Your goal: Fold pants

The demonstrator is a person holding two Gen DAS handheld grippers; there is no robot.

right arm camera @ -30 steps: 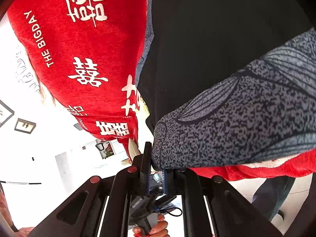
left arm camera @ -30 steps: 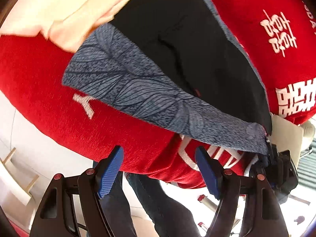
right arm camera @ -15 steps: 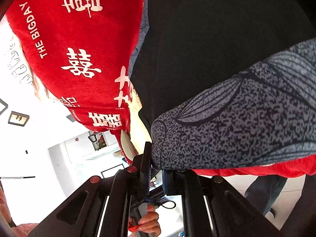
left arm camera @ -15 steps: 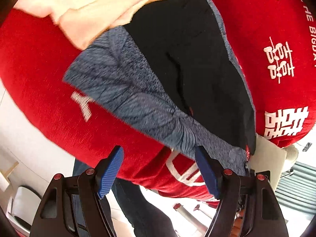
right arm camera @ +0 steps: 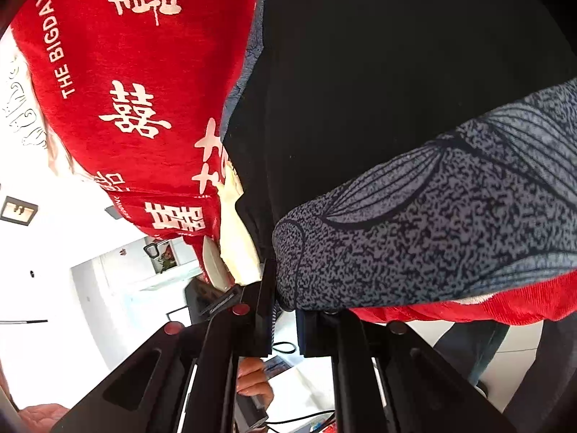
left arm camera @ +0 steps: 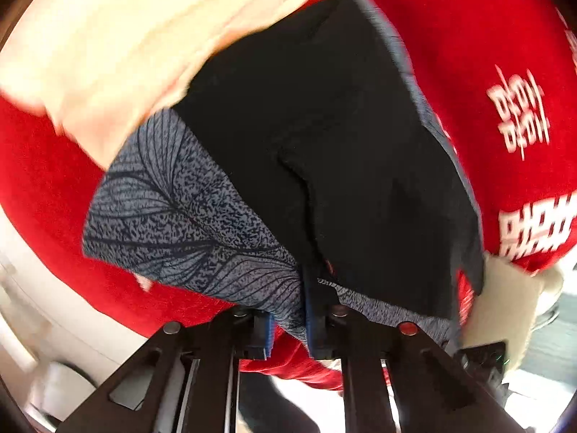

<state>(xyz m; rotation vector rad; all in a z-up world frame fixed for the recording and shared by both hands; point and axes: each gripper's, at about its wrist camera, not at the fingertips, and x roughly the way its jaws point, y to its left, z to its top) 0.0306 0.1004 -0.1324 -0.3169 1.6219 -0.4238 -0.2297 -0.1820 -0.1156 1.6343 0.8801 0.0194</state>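
The pants (left arm camera: 324, 151) are black with a grey leaf-patterned band (left arm camera: 180, 223) along the near hem, and they lie on a red cloth. In the left wrist view my left gripper (left arm camera: 288, 328) is shut on the middle of that patterned hem, which bunches between the blue pads. In the right wrist view the same pants (right arm camera: 396, 90) fill the upper right. My right gripper (right arm camera: 285, 306) is shut on a corner of the patterned band (right arm camera: 432, 223). The black fabric folds into a crease running up from the left grip.
The red cloth (left arm camera: 487, 54) with white characters covers the table; it shows on the left in the right wrist view (right arm camera: 126, 72). A cream garment (left arm camera: 108, 47) lies at the far left, touching the pants. A person's hand (right arm camera: 252, 379) and dark trouser legs (right arm camera: 479, 346) show below the table edge.
My left gripper moved forward onto the patterned hem and its jaws went from wide open to shut on it. The right gripper kept its hold in the same place.
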